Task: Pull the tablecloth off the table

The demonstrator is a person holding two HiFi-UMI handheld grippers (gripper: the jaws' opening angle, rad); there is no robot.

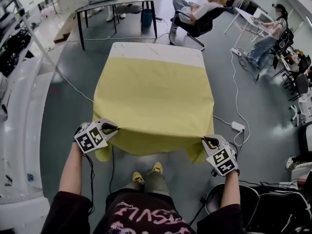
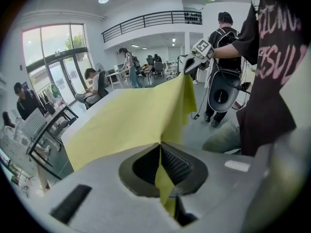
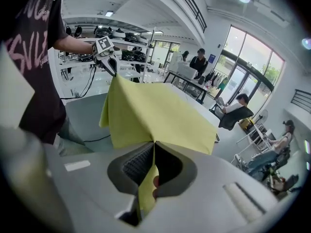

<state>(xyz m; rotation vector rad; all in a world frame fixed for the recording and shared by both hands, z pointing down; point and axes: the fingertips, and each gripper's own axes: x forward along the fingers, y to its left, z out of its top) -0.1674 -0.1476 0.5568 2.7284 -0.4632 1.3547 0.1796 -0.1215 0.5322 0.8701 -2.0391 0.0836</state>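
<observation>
While 1 yellow tablecloth [image 1: 153,96] covers 1 table [image 1: 156,51], far strip of tabletop bare, 2 grippers hold near corners. Left gripper [image 1: 110,127]: jaws clenched on left corner, forearm reaching forward. Right gripper [image 1: 210,141]: jaws clenched on right corner, forearm likewise forward. Near edge hangs between them.

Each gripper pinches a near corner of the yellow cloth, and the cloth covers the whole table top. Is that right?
Not quite. The left gripper and right gripper each pinch a near corner of the yellow cloth, but it leaves the table partly bare: the head view shows a white strip uncovered along the far edge.
</observation>
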